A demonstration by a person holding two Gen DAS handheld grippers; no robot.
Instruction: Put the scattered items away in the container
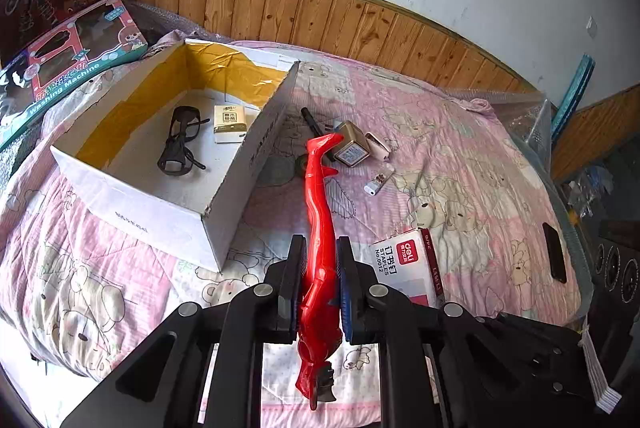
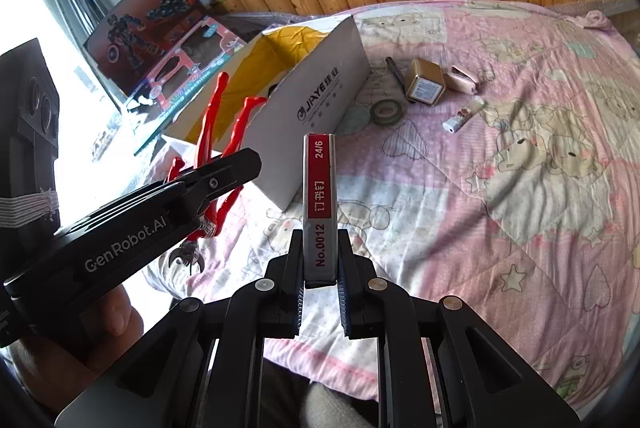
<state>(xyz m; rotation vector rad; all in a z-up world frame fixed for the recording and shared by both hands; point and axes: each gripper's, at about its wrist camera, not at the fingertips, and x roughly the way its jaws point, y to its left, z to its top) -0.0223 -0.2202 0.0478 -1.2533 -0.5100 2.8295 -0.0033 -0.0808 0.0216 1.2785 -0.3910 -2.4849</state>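
My left gripper (image 1: 322, 248) is shut on a red toy figure (image 1: 318, 187), held above the pink bedspread with its legs pointing at the white carton (image 1: 132, 195). Black glasses (image 1: 180, 139) and a small yellow box (image 1: 228, 123) lie inside the carton. My right gripper (image 2: 319, 240) is shut on a red-and-white staples box (image 2: 320, 187), which stands on edge between the fingers. Right of the carton lie a gold tin (image 2: 426, 87), a pink case (image 2: 464, 77), a white tube (image 2: 464, 115), a tape roll (image 2: 387, 111) and a black pen (image 2: 398, 73).
Toy boxes (image 1: 76, 55) lean at the back left beside the carton. A wood-panelled wall (image 1: 360, 23) runs behind the bed. A black flat object (image 1: 554, 256) lies near the bed's right edge. A hand (image 2: 116, 312) holds the left gripper (image 2: 244, 163) at the left.
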